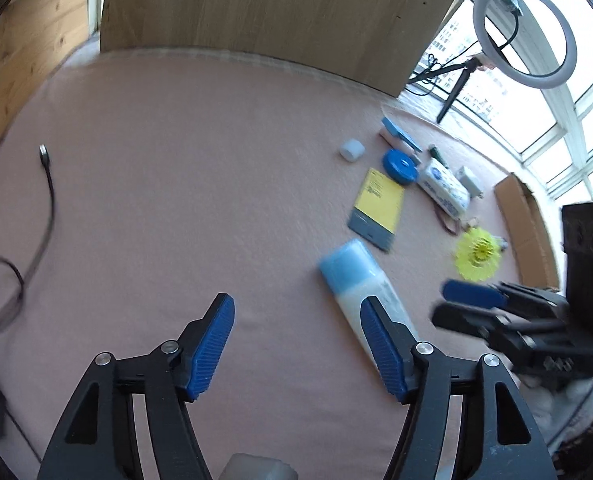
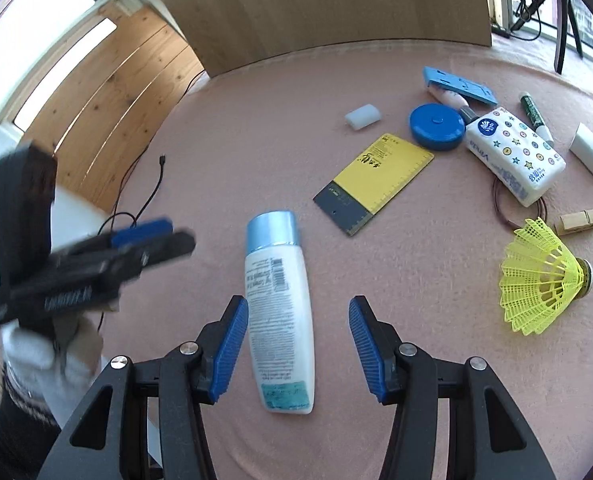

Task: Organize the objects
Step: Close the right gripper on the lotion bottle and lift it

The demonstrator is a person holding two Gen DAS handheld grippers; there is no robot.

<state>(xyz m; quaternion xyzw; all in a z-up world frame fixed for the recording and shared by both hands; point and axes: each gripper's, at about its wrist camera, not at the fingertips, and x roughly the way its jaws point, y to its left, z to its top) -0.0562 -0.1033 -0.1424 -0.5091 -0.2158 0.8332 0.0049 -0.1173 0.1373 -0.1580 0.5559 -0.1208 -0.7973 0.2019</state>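
Sorting looks barely begun: nothing is gathered or held. At far left a black cable point(image 2: 152, 196) trails across the pink worktop point(image 2: 256, 120). The left gripper point(image 1: 296, 340) hovers with jaws released and empty. Right of it, a white lotion bottle point(image 2: 280, 320) lies flat, its long axis running near to far, its blue cap pointing far. The right gripper point(image 2: 298, 344) has jaws released, straddling the bottle's body without visibly touching. Farther right, a yellow ruler point(image 2: 376, 184), blue disc point(image 2: 436, 126), tissue pack point(image 2: 516, 156) and yellow shuttlecock point(image 2: 536, 280) lie scattered.
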